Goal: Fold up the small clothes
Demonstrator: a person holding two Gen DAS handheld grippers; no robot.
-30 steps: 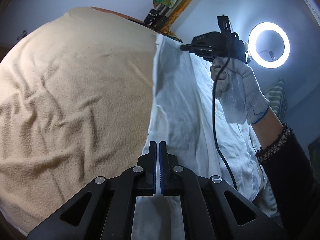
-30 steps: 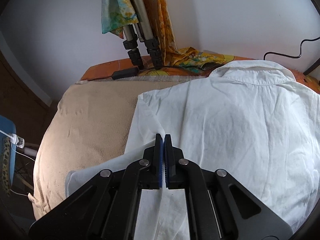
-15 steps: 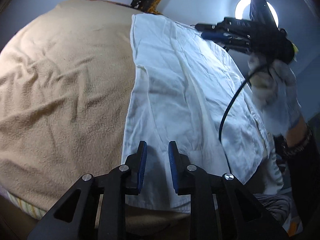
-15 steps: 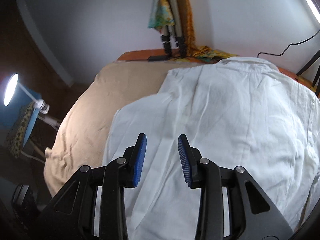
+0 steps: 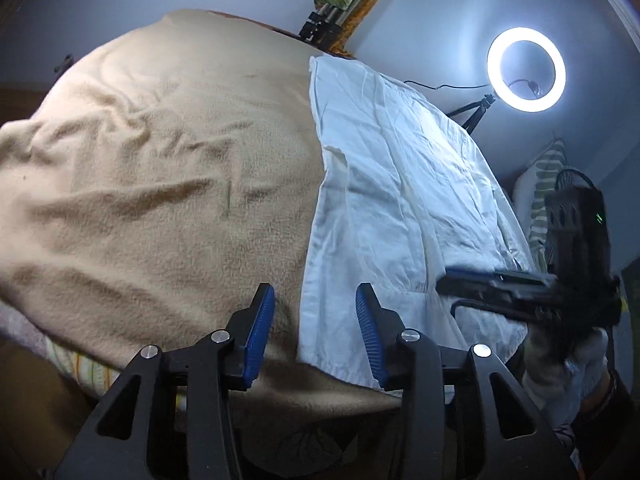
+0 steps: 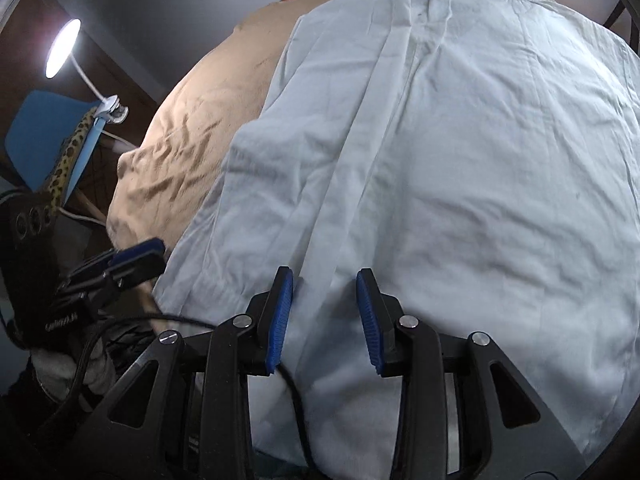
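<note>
Both my hand-held grippers were spread and holding nothing: the left hand-held gripper hovered over the near hem corner of the white shirt on the beige blanket, the right hand-held gripper straddled the folded sleeve strip. For a clean next fold, I judged, each should pinch all layers at the hem and lift evenly.
</note>
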